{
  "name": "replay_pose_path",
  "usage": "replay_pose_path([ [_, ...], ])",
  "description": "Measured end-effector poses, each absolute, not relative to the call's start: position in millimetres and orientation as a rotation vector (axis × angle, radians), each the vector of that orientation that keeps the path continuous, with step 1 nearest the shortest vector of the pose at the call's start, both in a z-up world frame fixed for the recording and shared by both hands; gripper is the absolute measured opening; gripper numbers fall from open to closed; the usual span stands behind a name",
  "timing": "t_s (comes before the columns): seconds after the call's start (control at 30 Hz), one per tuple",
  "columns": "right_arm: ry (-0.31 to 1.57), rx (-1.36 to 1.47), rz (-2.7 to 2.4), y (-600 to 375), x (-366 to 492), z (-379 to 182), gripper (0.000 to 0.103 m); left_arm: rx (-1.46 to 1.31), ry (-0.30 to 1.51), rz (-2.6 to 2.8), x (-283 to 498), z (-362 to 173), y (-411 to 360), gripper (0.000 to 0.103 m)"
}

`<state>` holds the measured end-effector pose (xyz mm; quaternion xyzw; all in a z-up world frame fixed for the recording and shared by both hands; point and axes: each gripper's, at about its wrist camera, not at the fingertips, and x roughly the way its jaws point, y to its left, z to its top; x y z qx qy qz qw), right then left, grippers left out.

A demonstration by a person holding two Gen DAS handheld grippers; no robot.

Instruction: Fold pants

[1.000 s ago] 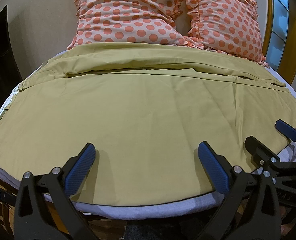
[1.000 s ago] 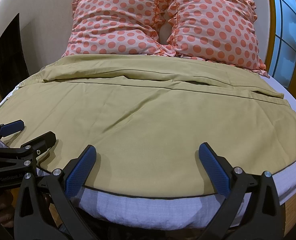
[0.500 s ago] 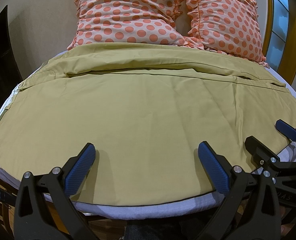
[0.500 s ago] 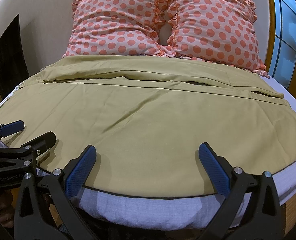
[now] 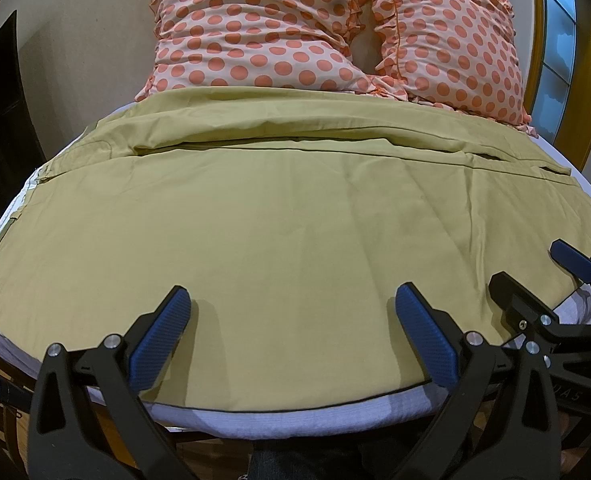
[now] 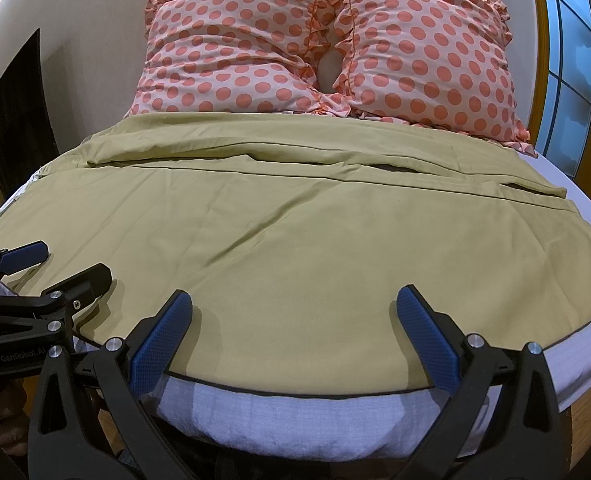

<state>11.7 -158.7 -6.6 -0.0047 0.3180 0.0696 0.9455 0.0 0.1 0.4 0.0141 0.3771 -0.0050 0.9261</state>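
Note:
Olive-yellow pants (image 5: 287,216) lie spread flat across the bed, both legs side by side running left to right, also in the right wrist view (image 6: 315,232). My left gripper (image 5: 291,312) is open and empty, hovering over the near edge of the pants. My right gripper (image 6: 295,312) is open and empty over the near edge too, further right. The right gripper shows at the right edge of the left view (image 5: 535,276). The left gripper shows at the left edge of the right view (image 6: 51,268).
Two pink pillows with orange dots (image 5: 255,36) (image 6: 423,52) lean on the wall at the head of the bed. The white mattress edge (image 6: 295,412) runs just below the pants. A window with a wooden frame (image 6: 567,80) is at right, dark furniture (image 6: 15,92) at left.

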Motion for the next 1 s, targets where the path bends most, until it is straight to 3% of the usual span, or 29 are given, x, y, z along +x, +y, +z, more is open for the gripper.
replay_pose_path([
  [1.0, 0.639, -0.011, 0.142, -158.6, 9.9, -7.4, 0.102, 0.030, 0.769, -0.010, -0.1, 0.6, 0.0, 0.101],
])
